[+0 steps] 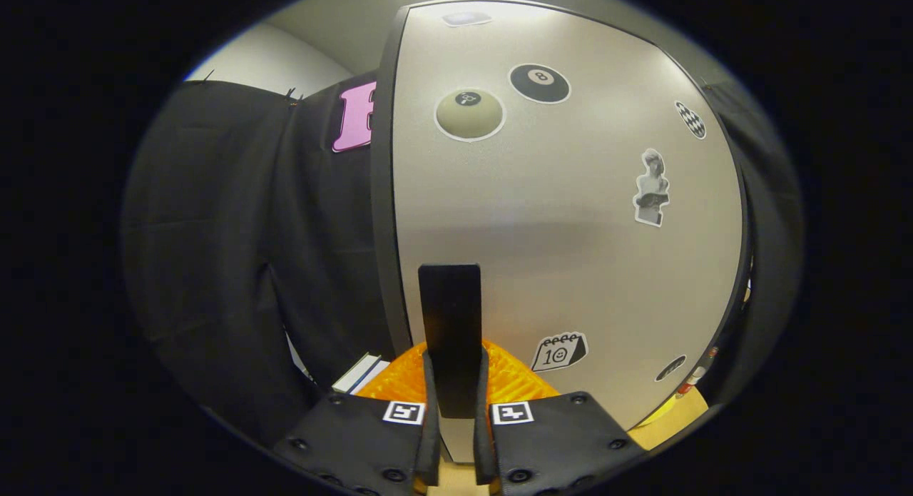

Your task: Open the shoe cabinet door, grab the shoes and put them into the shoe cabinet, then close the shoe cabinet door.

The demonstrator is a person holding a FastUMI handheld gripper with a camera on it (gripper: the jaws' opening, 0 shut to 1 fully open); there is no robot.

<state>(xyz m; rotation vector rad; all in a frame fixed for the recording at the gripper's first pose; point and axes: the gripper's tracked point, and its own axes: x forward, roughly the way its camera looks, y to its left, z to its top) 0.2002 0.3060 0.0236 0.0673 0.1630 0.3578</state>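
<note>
With both fingers (428, 417) pressed against the dark upright handle (450, 332), the tongs (452, 439) pinch it at the near face of the pale, sticker-covered cabinet door (570, 232), whose dark left edge (381, 196) stands before the black cloth (235, 253) at far left.

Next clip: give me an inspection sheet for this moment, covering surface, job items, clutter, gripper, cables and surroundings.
Surface: tan strip beside the door's lower edge.
Job's things: shoe cabinet door, pale, with stickers; its dark handle stands upright between the fingers. No shoes seen.
Clutter: white flat item low beside the door; small items at its far edge, too small to tell.
Gripper: gripper shut on the handle.
Cables: nothing seen.
Surroundings: black cloth wall, white wall above.
</note>
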